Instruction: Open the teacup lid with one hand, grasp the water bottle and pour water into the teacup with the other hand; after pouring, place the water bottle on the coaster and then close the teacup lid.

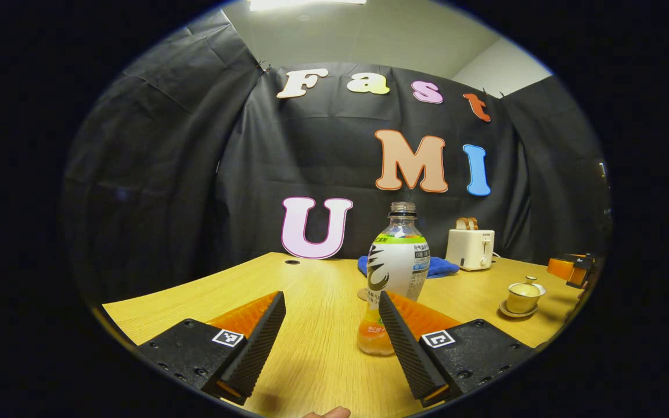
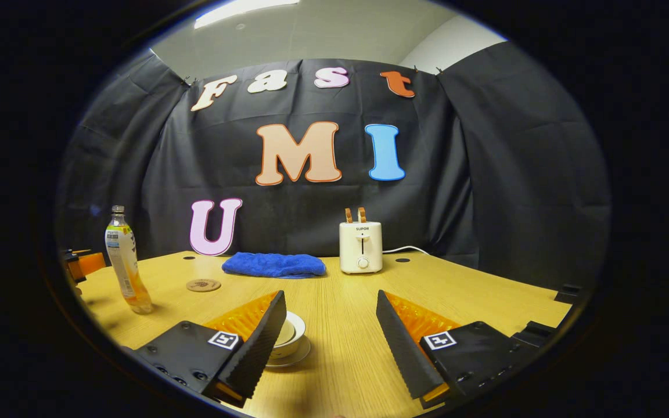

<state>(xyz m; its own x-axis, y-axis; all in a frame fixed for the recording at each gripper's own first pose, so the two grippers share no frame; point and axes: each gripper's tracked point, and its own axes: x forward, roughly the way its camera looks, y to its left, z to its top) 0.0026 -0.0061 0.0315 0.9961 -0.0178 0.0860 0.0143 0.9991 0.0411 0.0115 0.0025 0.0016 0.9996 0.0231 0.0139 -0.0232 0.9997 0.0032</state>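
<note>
both grippers [image 1: 330, 331] [image 2: 330, 331] are gaping wide, holding nothing; the tall clear plastic bottle [image 1: 395, 273], capless, is risking a tip and spill.

Both grippers [image 1: 330, 325] [image 2: 330, 325] — black screwed housings, square coded tags, ribbed fingers.

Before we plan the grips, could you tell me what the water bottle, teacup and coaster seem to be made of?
Water bottle: clear plastic, apparently; see-through neck, printed wrap label.
Teacup: probably glazed ceramic; pale, glossy highlights, lid on.
Coaster: brown matte disc, perhaps cork or wood; too small to tell.
</note>
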